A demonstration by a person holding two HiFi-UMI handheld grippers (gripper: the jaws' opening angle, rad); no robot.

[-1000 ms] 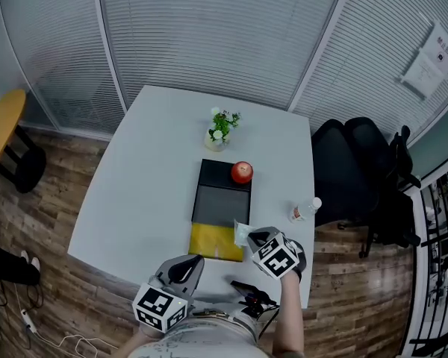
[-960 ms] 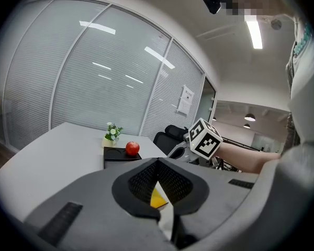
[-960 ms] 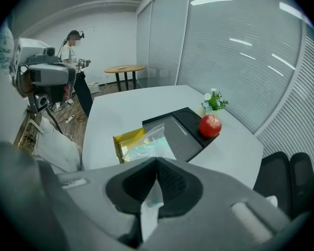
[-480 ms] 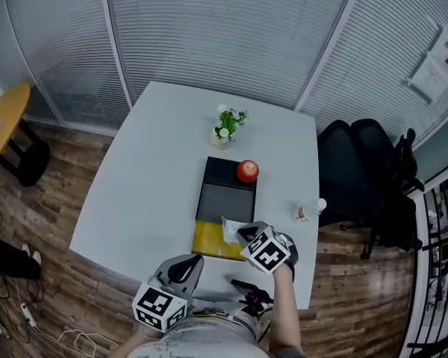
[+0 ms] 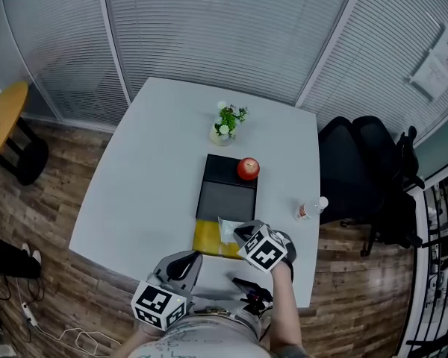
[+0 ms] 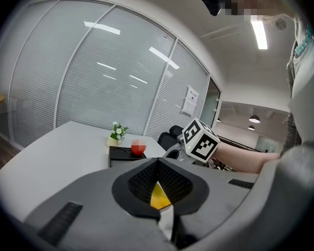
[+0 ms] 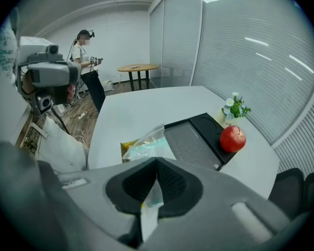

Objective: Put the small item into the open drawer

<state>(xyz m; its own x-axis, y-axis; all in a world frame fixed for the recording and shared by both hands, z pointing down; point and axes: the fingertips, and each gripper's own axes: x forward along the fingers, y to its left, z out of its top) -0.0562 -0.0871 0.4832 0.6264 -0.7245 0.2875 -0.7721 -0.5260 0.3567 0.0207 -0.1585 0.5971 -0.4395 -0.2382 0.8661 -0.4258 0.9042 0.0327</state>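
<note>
- Left gripper [image 6: 157, 162], jaws pressed together on nothing, is idling at the near table edge, probably to keep out of the way.
- Right gripper [image 7: 157, 161] is pinching the clear packet [image 7: 149, 148] by one edge and tilting down, holding it over the open yellow drawer [image 5: 207, 241], probably ready for release.
- Gripper and packet are covering much of the drawer; contact with its floor cannot be told.
- Packet contents: unreadable.
- Apple [image 5: 248, 168] is sitting on the black unit [image 5: 225, 192] beyond.

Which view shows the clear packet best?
The right gripper view: the packet sticks out past the closed jaws, close up. The head view shows a small pale patch beside the right tool; the left gripper view shows none.
</note>
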